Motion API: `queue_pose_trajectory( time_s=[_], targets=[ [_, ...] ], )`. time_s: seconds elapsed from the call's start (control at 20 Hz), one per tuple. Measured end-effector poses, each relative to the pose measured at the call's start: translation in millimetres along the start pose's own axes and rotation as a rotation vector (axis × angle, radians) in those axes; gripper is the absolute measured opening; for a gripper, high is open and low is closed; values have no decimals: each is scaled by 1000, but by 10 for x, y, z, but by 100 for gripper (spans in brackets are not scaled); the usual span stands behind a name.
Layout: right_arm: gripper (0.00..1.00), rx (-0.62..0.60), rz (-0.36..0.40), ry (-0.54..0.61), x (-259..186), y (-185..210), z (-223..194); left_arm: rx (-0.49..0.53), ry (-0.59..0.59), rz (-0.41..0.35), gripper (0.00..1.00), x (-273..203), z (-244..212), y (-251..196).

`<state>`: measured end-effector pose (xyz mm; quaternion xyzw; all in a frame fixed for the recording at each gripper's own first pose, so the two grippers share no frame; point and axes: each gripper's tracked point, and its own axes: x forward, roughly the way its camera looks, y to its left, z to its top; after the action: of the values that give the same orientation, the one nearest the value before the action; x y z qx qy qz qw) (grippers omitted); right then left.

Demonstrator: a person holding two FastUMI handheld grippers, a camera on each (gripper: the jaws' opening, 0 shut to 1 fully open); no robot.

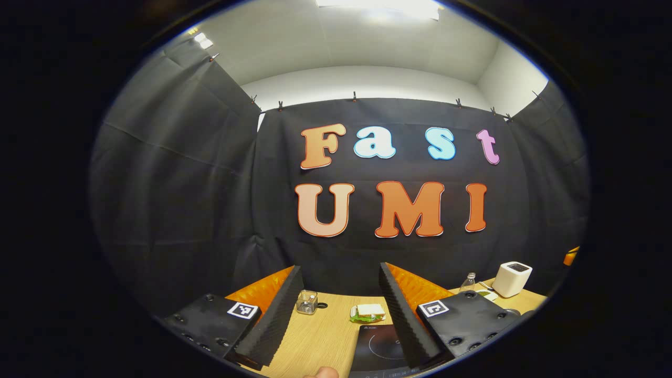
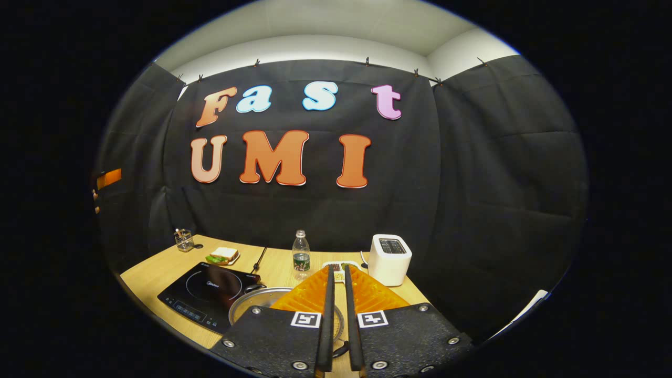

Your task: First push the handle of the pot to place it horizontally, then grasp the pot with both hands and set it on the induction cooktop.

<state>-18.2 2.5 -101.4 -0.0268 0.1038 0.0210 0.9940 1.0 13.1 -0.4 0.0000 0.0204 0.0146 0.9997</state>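
In the right gripper view a round silver pot (image 2: 255,305) stands on the wooden table just right of the black induction cooktop (image 2: 207,290). My right gripper (image 2: 336,269) hovers over the pot and hides most of it. Its fingers are shut with a thin gap and hold nothing. A small dark piece (image 2: 341,349) shows low in that gap; I cannot tell whether it is the pot's handle. In the left gripper view my left gripper (image 1: 341,268) is wide open and empty above the table, with the cooktop (image 1: 380,344) low between its fingers.
A sandwich on a plate (image 2: 223,255), a glass holder (image 2: 184,240), a water bottle (image 2: 300,254), a white toaster (image 2: 389,259) and a small dish (image 2: 341,265) line the table's back. A cable (image 2: 259,260) runs from the cooktop. A fingertip (image 1: 321,373) shows at the bottom edge.
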Motion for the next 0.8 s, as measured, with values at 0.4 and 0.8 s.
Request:
queue_pose_trajectory(
  time_s=[0.4,0.8],
  targets=[
    [5,13,1,129,-37,40,-689,-1,16,11,98,0,-32,46],
    [5,25,75,281,-191,312,-1379,-6,26,22,95,-6,-68,66]
  ],
)
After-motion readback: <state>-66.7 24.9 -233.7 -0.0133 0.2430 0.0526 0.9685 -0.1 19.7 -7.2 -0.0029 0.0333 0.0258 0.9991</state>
